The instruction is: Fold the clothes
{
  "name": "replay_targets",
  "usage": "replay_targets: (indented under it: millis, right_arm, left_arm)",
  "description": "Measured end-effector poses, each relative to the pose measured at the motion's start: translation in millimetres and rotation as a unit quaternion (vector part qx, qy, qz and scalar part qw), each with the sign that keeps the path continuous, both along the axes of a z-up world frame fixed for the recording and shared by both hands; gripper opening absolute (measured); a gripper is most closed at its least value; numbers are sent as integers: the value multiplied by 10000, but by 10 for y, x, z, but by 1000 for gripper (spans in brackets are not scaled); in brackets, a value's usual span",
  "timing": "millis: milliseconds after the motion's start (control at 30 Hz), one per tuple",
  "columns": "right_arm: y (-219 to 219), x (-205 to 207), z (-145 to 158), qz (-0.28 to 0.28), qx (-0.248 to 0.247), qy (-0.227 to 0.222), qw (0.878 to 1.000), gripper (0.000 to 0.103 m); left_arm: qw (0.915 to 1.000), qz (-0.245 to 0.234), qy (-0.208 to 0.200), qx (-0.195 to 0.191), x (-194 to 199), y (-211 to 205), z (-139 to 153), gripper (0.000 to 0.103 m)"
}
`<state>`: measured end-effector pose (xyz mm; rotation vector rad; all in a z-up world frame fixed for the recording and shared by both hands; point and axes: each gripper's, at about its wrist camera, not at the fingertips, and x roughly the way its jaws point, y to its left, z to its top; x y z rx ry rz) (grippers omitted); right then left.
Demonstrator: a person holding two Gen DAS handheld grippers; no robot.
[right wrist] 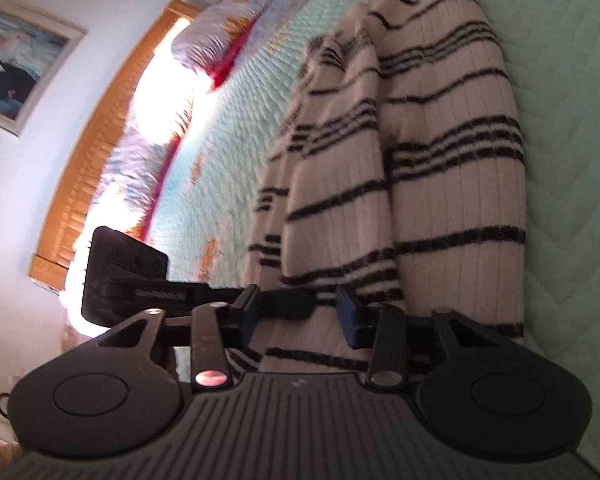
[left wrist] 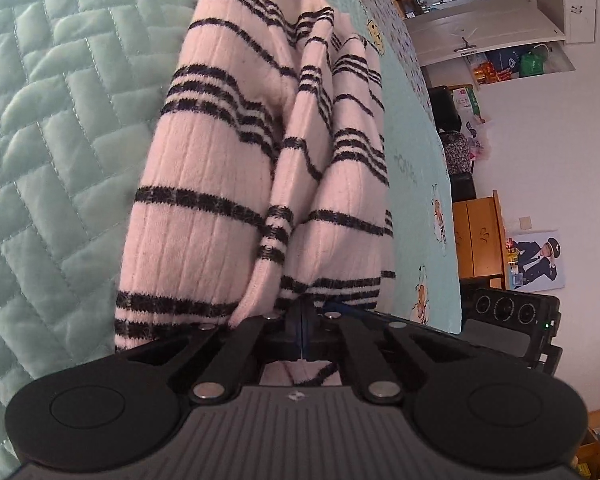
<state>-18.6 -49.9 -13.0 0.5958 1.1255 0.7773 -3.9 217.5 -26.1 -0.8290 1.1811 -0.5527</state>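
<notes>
Nearest the lens in the left wrist view, the left gripper (left wrist: 302, 322) has its jaws drawn together, clamped on the near hem of the striped sweater (left wrist: 236, 168). The pink-white knit with dark bands rises from the pinch and runs away up the frame, gathered into long folds over the quilted green bedspread (left wrist: 52, 128).

In the right wrist view the right gripper (right wrist: 296, 312) shows a plain gap between its blue-padded fingers (right wrist: 350, 318); the sweater's hem (right wrist: 332, 292) lies in and just beyond that gap. The picture is smeared here, so contact of either pad with the cloth cannot be settled, though the jaws appear parted rather than pinching.

Each view alone shows the other tool: the right gripper's body (left wrist: 516, 320) lies at the lower right of the left view, just beside the hem; the left gripper's body (right wrist: 124, 276) lies at the left of the right view, likewise near the hem.

Farther off, only the left view shows the wooden cabinet (left wrist: 480, 236), a poster (left wrist: 538, 260) on the wall and the white cupboards (left wrist: 484, 20). Only the right view shows the pillow (right wrist: 216, 36), the wooden headboard (right wrist: 112, 128) and a framed picture (right wrist: 20, 68).
</notes>
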Motion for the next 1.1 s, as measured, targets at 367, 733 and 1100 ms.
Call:
replay_targets:
  millis: [367,733,1100]
  right_arm:
    - [-17,39,93,91,-154,55,9998,4]
    - [-26,154,-15,325,-225,188,9990,0]
    - [-165,200,19,392,-359,208,9984,0]
  left_arm:
    - [9976,-211,-300,587,9,-117,207,3]
    - [9935,-489,-500,903,20,-209,140,3]
    - [9946,-451,-384,848,39,-165,125,3]
